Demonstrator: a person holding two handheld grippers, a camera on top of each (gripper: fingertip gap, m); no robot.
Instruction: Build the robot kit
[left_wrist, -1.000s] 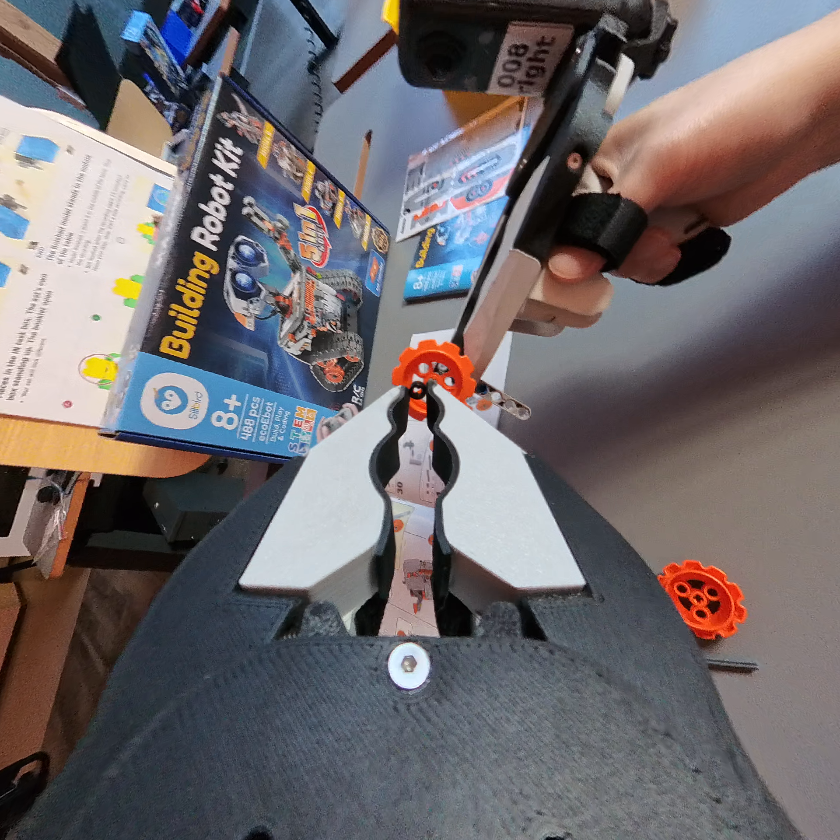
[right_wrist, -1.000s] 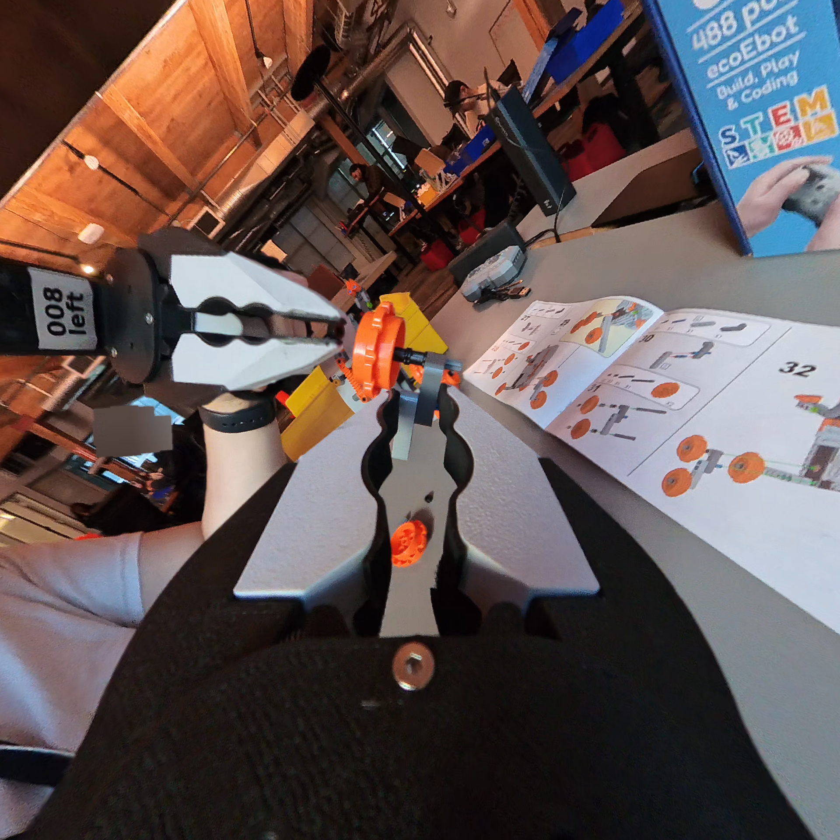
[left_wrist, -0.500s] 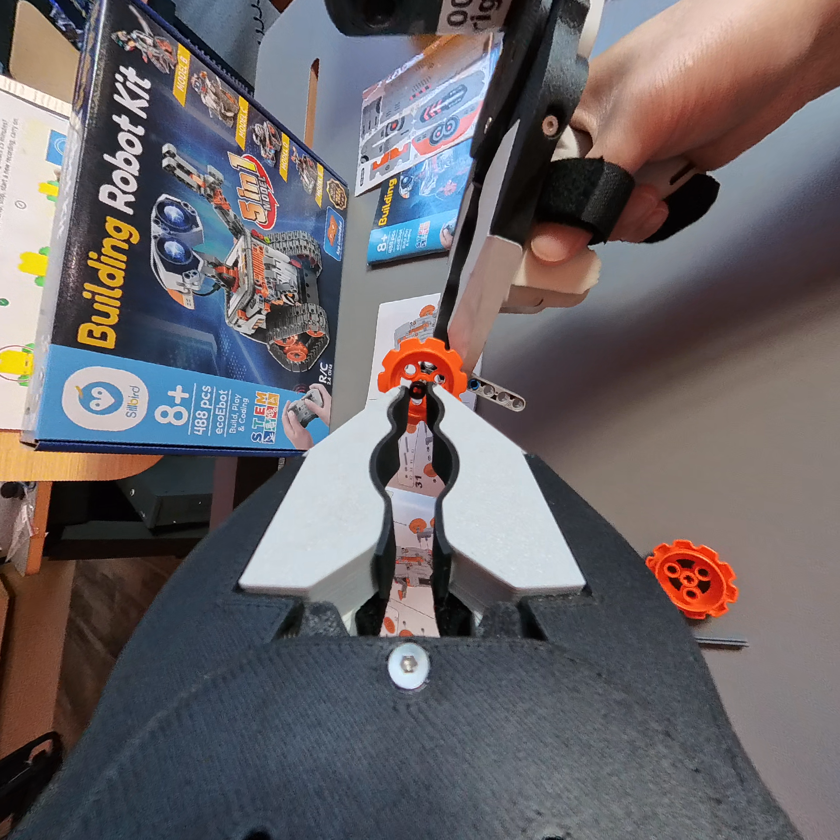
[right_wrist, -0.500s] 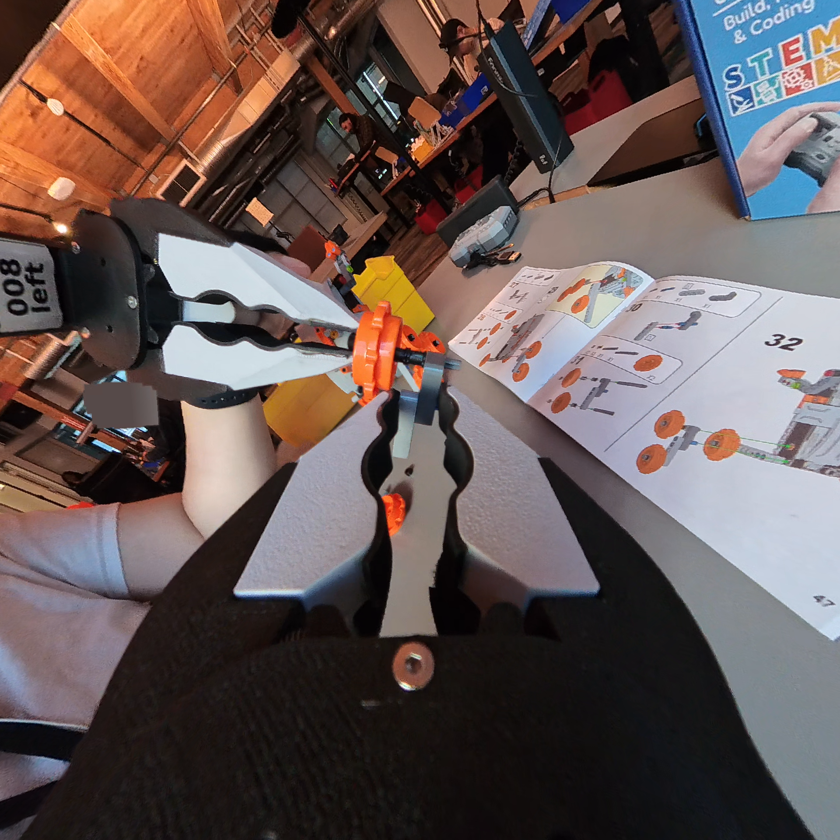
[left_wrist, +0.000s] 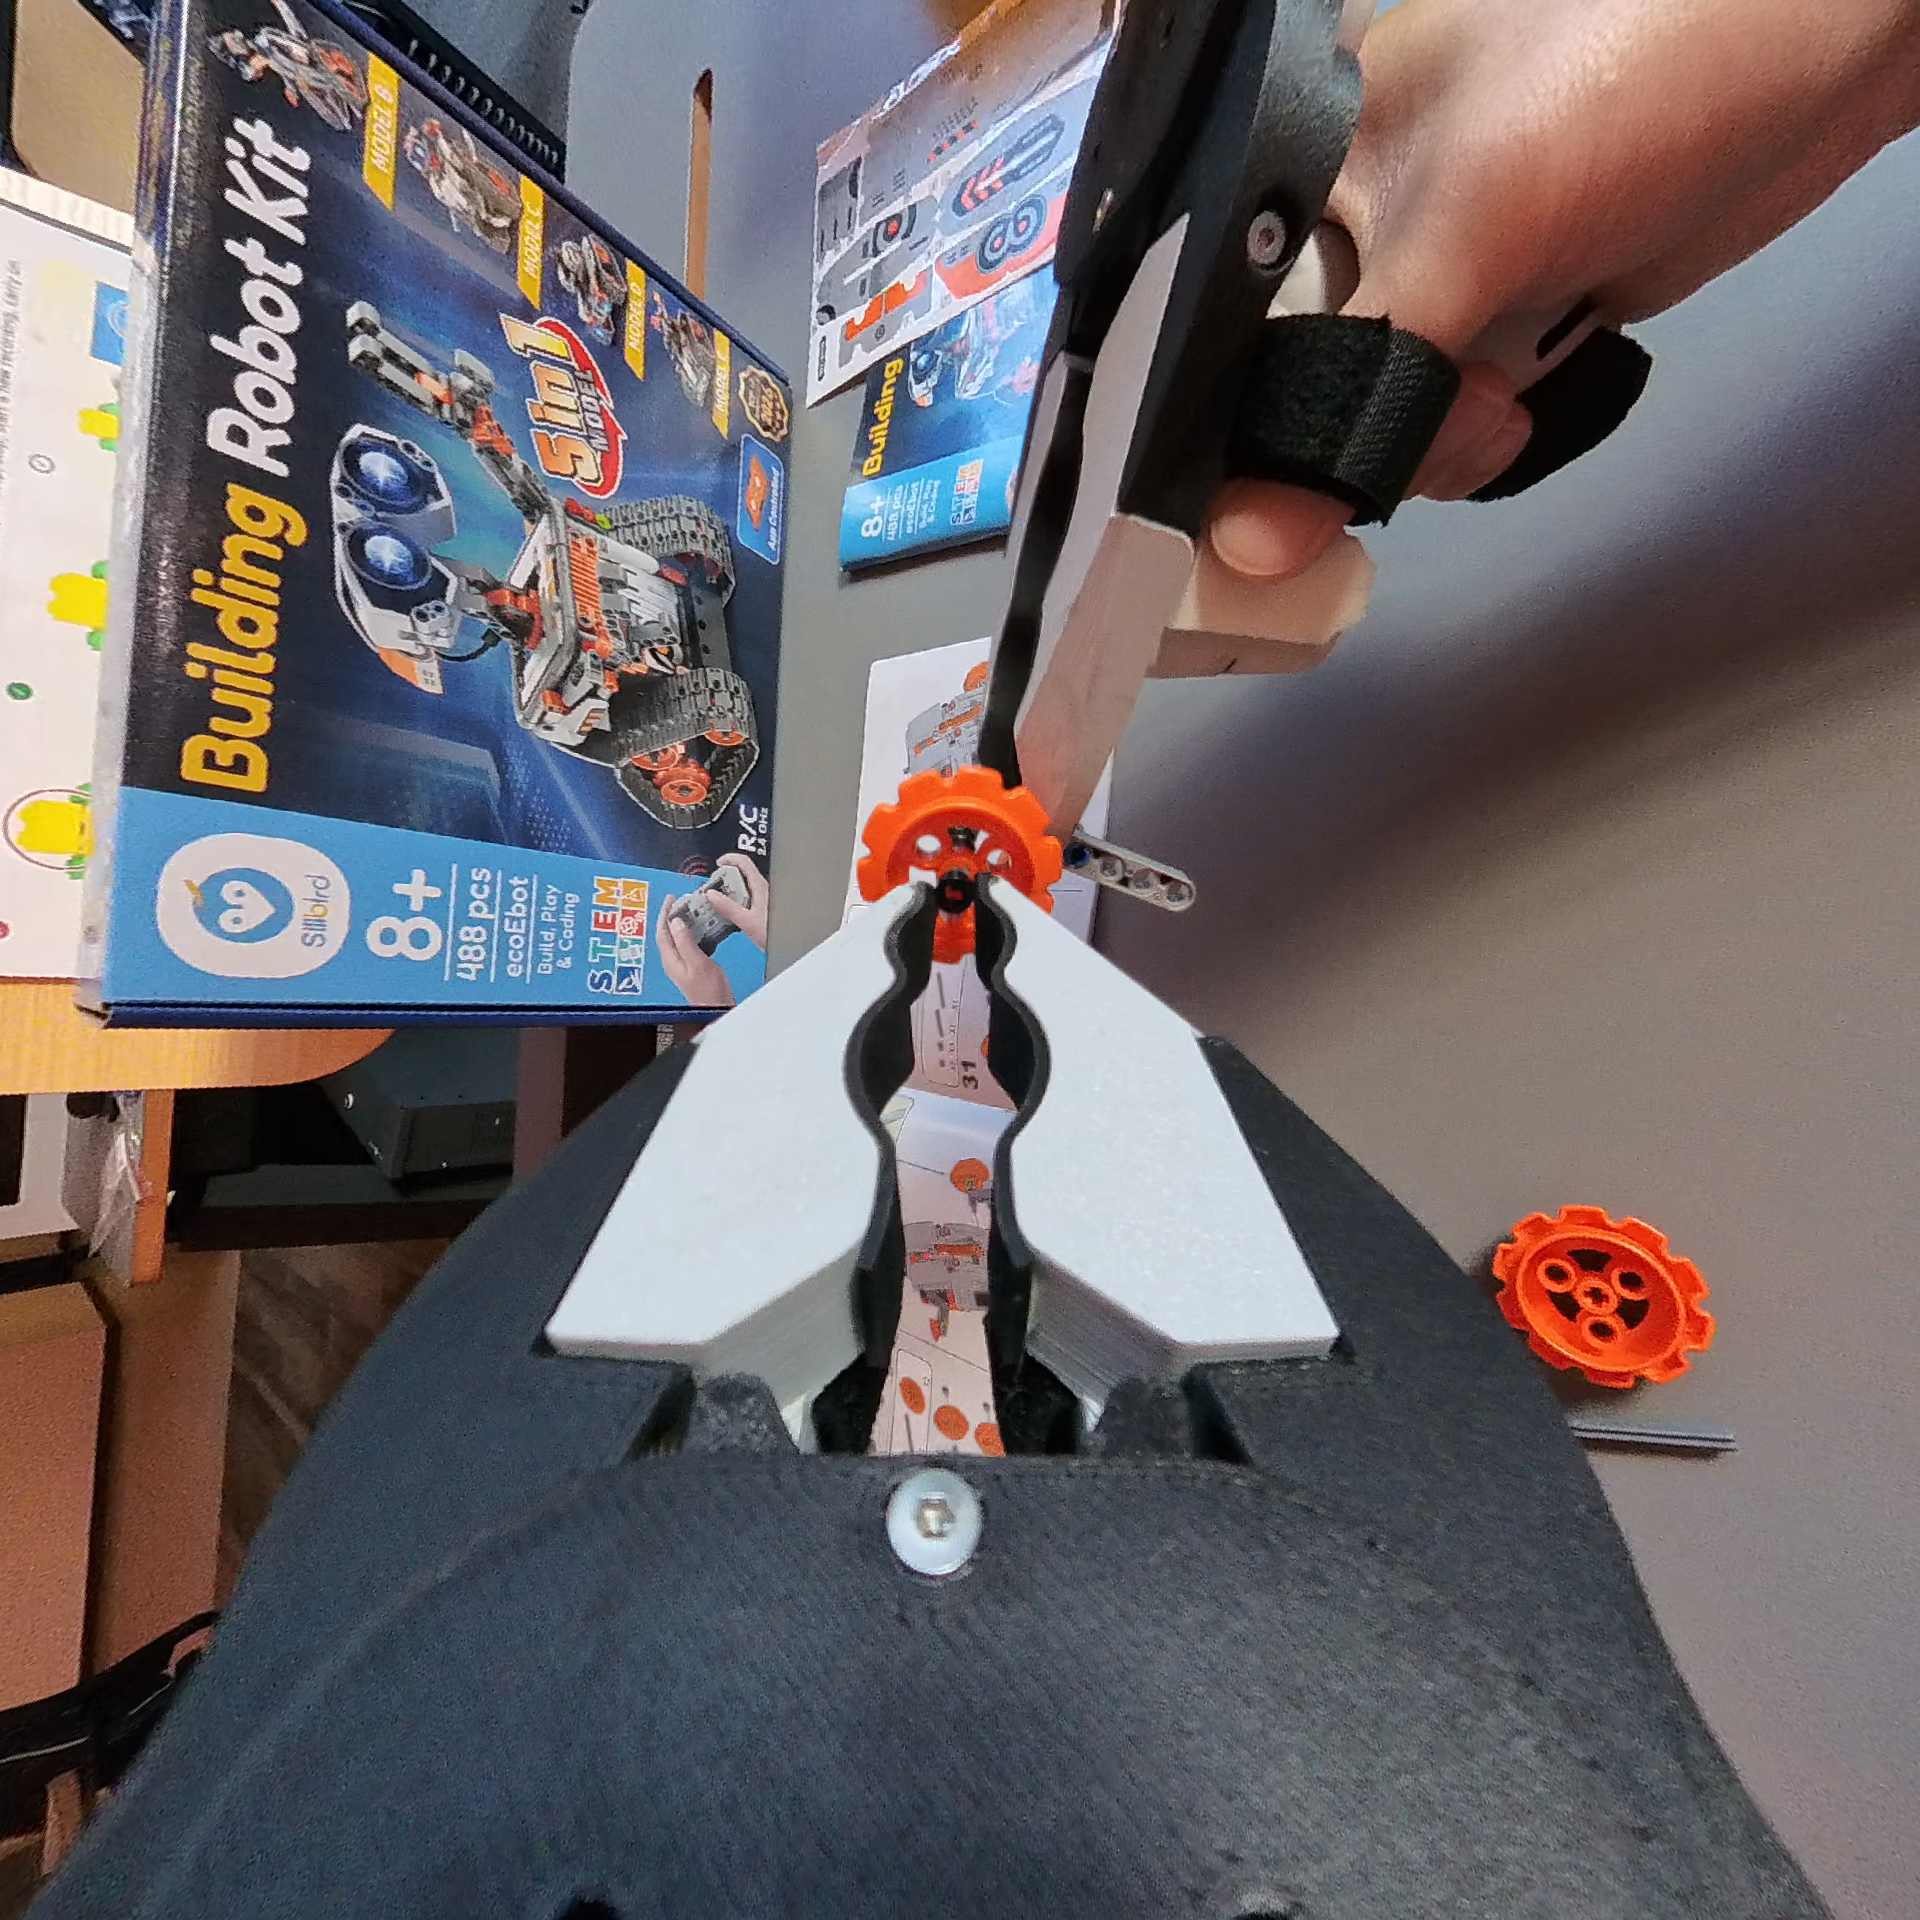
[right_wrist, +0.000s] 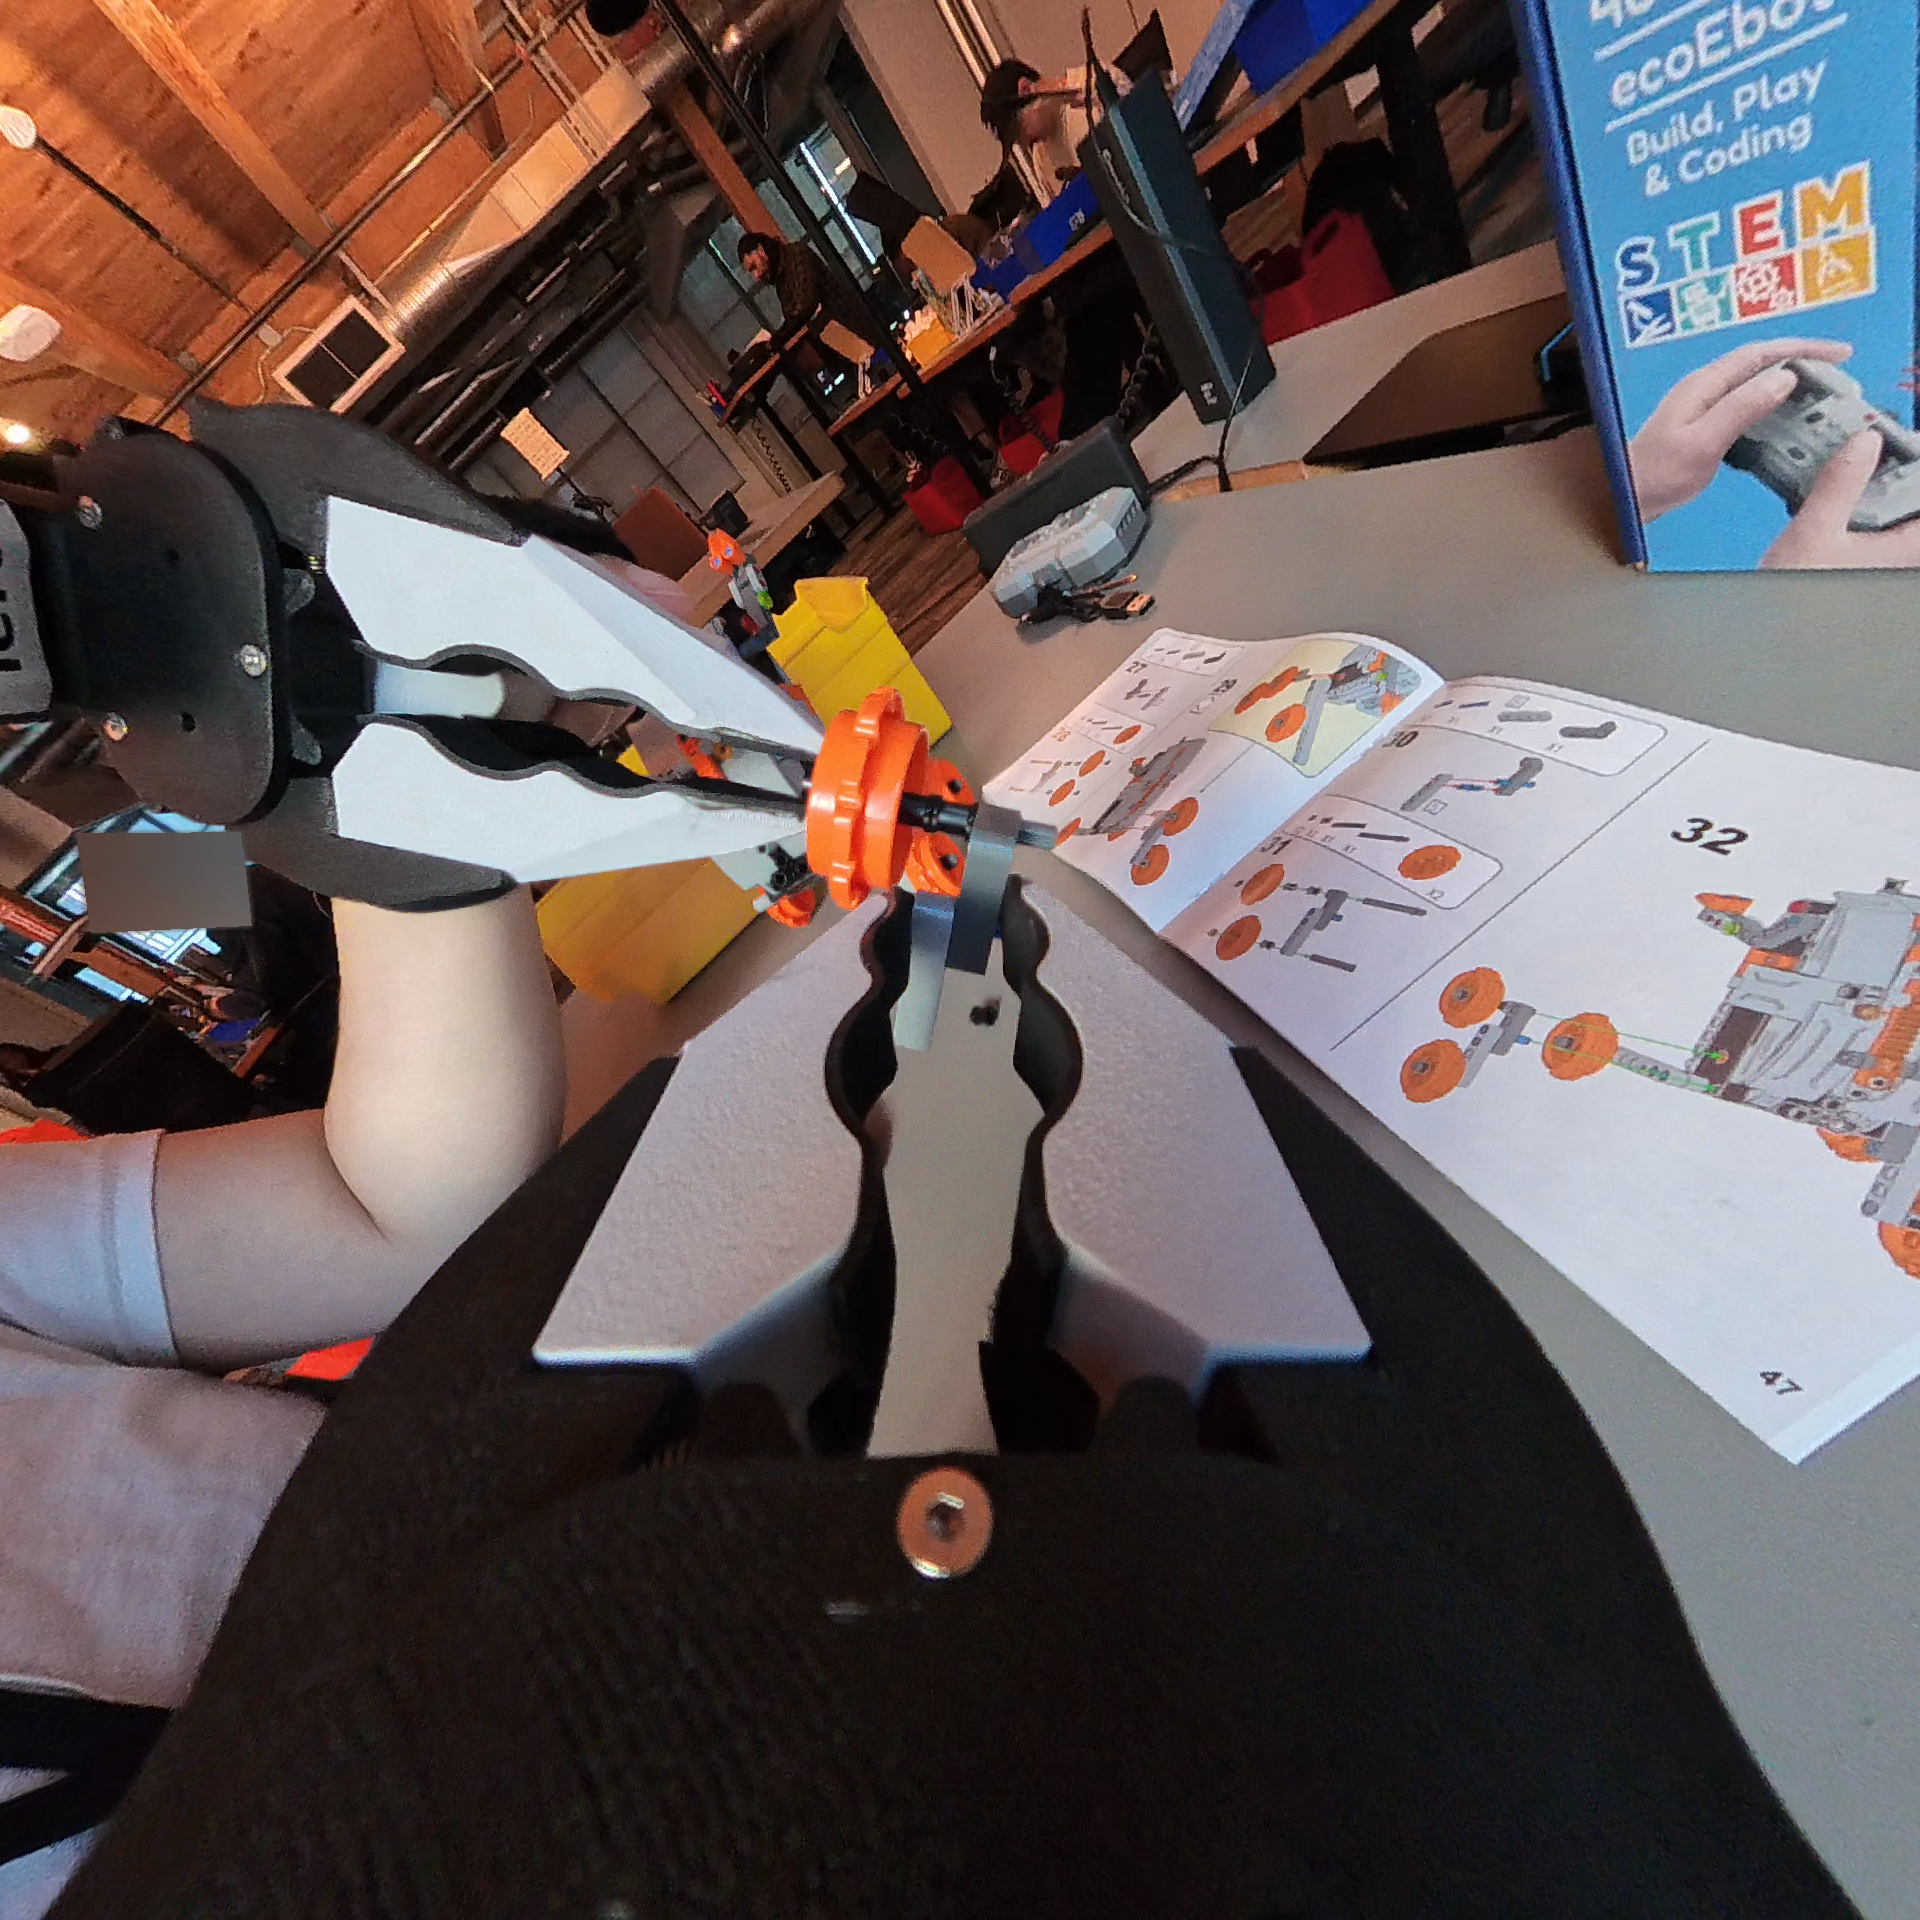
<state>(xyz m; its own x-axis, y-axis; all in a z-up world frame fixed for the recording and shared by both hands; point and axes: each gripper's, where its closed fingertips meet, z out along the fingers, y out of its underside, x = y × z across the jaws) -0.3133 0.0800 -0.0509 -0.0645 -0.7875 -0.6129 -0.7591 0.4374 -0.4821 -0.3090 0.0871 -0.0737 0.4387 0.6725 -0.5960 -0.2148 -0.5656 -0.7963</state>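
My left gripper (left_wrist: 954, 896) is shut on a black axle that carries an orange toothed wheel (left_wrist: 956, 842). In the right wrist view it (right_wrist: 800, 805) comes in from the left, tips against the wheel (right_wrist: 868, 800). My right gripper (right_wrist: 956, 909) is shut on a grey beam (right_wrist: 961, 914) that sits on the same axle, just right of the wheel. In the left wrist view the right gripper (left_wrist: 1044, 800) reaches down from above, and the beam's holed end (left_wrist: 1132, 878) sticks out to the right. The assembly is held above the grey table.
A second orange wheel (left_wrist: 1600, 1294) and a thin black axle (left_wrist: 1652, 1437) lie on the table (left_wrist: 1558, 935) at right. A blue robot kit box (left_wrist: 436, 582) stands at left. An open manual (right_wrist: 1558, 935) lies under the grippers. A yellow bin (right_wrist: 852, 665) is beyond the table edge. Left and right tips are no more than a few centimetres apart.
Both grippers have kept their hold and shifted together. The right gripper now reaches in more steeply from above. The wheel still sits on the axle beside the beam.
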